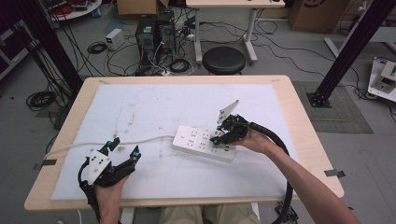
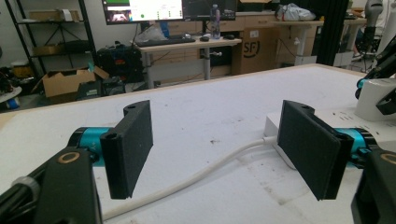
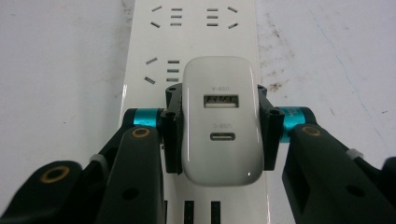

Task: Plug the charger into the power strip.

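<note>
The right gripper [image 3: 219, 126] clamps a glossy white USB charger block [image 3: 222, 123] over the long white plastic power strip [image 1: 204, 143] at frame centre. At lower left, the left gripper [image 1: 122, 150] sits with jaws wide apart, holding nothing

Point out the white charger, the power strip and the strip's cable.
white charger [image 3: 220, 126], right gripper view, its front face.
power strip [image 1: 196, 139], high view, its top face.
cable [image 2: 210, 173], left gripper view, mid-run.
</note>
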Available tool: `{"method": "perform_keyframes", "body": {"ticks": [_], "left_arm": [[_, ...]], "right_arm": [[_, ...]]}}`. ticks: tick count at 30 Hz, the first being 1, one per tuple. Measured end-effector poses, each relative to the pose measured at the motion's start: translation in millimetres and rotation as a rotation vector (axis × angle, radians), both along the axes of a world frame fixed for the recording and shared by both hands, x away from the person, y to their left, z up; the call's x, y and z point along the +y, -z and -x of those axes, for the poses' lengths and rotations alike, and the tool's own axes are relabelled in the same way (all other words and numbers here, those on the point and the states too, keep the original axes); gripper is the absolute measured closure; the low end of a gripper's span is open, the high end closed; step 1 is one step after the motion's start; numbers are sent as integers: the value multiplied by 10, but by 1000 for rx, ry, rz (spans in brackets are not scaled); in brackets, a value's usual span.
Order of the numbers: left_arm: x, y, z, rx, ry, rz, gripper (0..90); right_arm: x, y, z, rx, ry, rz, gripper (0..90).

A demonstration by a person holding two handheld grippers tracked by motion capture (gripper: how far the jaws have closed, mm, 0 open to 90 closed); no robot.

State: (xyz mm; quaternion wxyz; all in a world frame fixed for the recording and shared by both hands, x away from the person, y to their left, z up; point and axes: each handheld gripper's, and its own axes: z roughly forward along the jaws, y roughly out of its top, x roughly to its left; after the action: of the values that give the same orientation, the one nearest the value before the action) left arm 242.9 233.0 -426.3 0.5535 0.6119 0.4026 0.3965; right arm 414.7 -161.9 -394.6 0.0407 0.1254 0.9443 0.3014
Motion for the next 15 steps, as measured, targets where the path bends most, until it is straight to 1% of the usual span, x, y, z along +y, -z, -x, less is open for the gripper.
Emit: {"method": "perform_keyframes", "body": {"ticks": [1,6,10,12,13,14,15], "left_arm": [[8,2,1,-3,-3,3,267],[28,15,9,-6,-8,9,267],[33,22,10,-8,-11,12,267],[36,25,8,-9,-11,13,267],[37,26,6,-10,-10,13,267],[37,27,3,-9,-11,13,267],[37,27,0,-9,-11,14,267]], "right_arm": [[4,-8,1,3,3,8,635],[8,-9,-10,0,-6,7,632],[11,-14,-19,11,-7,6,629],[12,-15,-27,20,-9,9,612],[11,-12,-37,38,-10,9,570],[8,-7,-45,49,-10,4,485],[4,-3,-45,45,0,1,413]]}}
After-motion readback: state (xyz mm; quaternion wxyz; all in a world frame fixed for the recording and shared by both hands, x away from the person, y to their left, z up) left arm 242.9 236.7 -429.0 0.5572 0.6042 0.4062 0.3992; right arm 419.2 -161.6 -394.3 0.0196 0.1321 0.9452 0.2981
